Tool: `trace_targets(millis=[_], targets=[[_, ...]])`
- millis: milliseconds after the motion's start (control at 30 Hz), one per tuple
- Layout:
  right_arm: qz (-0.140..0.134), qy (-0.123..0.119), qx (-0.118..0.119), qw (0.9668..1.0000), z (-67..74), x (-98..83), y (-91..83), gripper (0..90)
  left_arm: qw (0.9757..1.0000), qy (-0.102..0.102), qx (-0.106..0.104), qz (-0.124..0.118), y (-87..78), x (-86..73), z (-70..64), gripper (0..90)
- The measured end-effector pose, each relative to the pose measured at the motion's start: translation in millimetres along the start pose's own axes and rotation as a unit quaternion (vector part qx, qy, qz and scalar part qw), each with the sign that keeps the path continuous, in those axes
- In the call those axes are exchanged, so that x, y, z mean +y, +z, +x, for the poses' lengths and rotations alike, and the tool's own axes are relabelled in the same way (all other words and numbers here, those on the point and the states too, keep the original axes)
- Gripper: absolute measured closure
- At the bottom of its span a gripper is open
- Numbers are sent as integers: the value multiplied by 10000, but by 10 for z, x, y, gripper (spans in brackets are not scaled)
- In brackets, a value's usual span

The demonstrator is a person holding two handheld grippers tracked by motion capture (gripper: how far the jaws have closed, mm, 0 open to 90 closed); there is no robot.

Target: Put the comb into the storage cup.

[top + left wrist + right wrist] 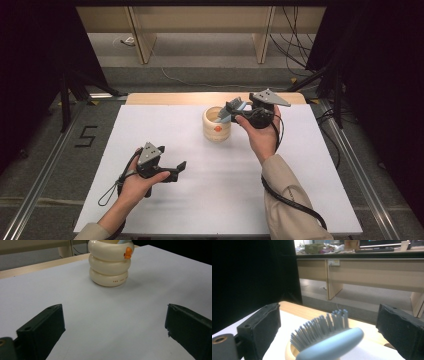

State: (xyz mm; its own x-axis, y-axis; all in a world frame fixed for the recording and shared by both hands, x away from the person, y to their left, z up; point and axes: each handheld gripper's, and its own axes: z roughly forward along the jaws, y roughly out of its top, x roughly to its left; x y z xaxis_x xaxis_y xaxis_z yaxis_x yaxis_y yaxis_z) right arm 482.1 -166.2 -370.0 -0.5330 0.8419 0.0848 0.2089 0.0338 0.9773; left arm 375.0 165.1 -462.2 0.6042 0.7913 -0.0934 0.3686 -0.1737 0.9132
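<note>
Jaws of the right gripper [329,322] stand wide apart above the cream ringed cup [217,124], with the blue-grey brush [329,340] lying between them, head up, touched by neither pad, its lower end inside the cup. Jaws of the left gripper [112,325] are likewise spread with nothing between them, low over the white tabletop [210,190]. Ahead of those jaws and well apart from them stands the cup, an orange mark on its side.
</note>
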Motion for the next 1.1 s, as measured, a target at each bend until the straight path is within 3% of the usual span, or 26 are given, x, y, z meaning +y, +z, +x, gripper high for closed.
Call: trace_targets(millis=[467, 1100], targets=[[96, 36, -16, 9999, -150, -28, -231, 65, 10000, 8, 22, 26, -5, -9, 1, 23], [245, -58, 6, 9997, -134, -123, -393, 65, 10000, -1, 61, -15, -31, -4, 8, 23]])
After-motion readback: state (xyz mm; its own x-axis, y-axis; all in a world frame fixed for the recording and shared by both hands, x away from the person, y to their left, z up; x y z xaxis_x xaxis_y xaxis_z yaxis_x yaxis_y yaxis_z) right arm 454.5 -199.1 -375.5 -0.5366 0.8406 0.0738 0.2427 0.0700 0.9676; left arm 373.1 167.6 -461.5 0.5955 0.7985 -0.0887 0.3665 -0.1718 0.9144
